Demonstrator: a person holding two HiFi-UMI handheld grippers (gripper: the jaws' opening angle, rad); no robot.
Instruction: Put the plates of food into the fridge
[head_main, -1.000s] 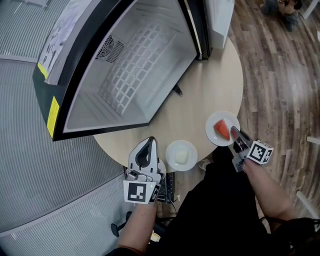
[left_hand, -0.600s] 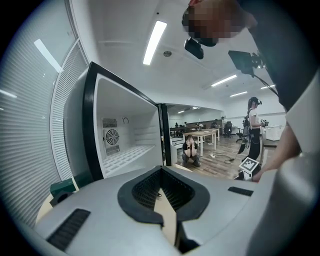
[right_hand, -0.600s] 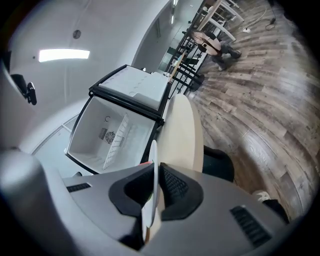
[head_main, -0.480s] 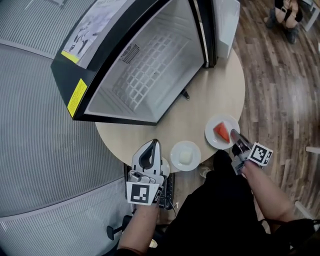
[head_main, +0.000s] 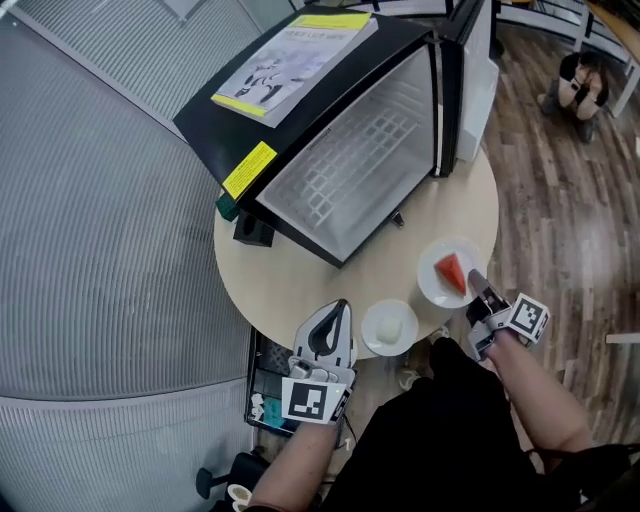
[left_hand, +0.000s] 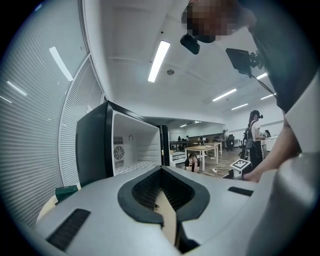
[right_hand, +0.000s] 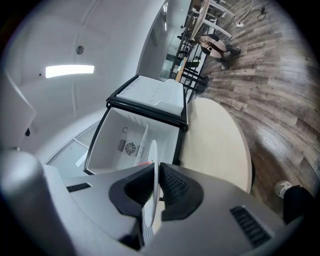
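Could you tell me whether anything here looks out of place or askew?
Nothing is spilled or broken. The plate of pale food sits at the near edge of the table and seems to overhang it, so a nudge might tip it. The right claw grips the other plate by its rim.

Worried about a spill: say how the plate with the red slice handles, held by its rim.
The plate looks stiff and probably won't flop. The right hand-held gripper pinches only its rim, so it may tilt. The red slice lies loose and could slide.
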